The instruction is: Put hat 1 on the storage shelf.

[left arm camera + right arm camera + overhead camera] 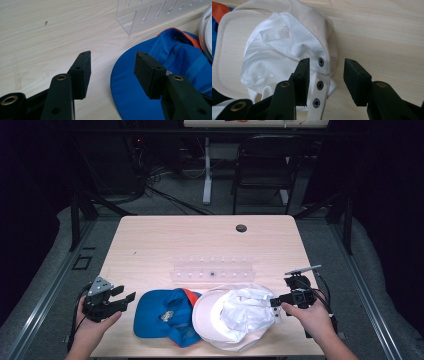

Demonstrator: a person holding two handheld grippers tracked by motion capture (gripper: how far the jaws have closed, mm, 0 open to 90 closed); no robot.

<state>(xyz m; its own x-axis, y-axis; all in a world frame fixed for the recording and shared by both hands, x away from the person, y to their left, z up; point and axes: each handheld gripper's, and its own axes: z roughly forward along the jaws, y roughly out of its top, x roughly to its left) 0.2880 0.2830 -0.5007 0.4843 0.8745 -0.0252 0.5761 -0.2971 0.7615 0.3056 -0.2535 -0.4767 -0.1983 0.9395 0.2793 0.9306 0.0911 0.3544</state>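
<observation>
Hats lie side by side at the table's near edge in the high view: blue cap (167,316) left, white cap (232,316) right, each gripper outside its own

Left gripper (111,61) view: jaws apart over the blue brim's edge, so closing may catch only table

Right gripper (326,67) view: jaws apart around the snap strap (320,85); pinching only that may drag the cap
</observation>
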